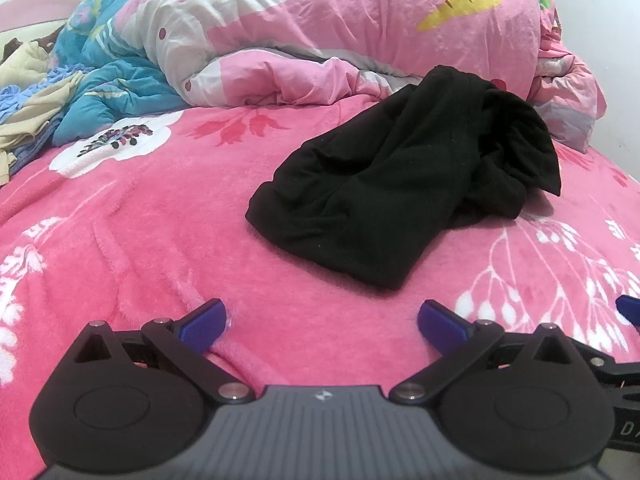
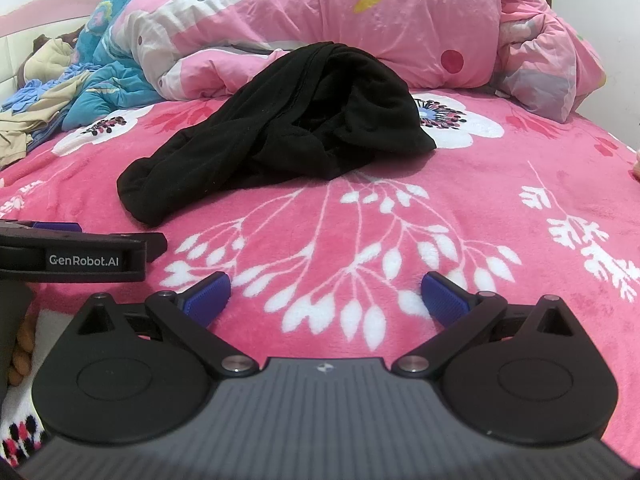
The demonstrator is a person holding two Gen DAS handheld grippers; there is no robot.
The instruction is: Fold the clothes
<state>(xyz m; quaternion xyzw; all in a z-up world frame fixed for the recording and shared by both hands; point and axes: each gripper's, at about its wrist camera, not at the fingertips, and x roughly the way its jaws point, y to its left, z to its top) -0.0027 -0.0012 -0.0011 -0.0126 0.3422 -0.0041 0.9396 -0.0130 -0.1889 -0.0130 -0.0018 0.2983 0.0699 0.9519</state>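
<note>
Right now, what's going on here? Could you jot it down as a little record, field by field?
surface: pink floral blanket on a bed
garment: black garment, crumpled in a heap, not yet folded
left gripper: open, empty, short of the garment
right gripper: open, empty, short of the garment
behind garment: bunched pink quilt with a carrot print
far left: blue quilt and beige cloth, piled up

Both wrist views low over bed [image 1: 160,220], facing quilt [image 2: 320,12]; share black garment [image 1: 400,168].
</note>
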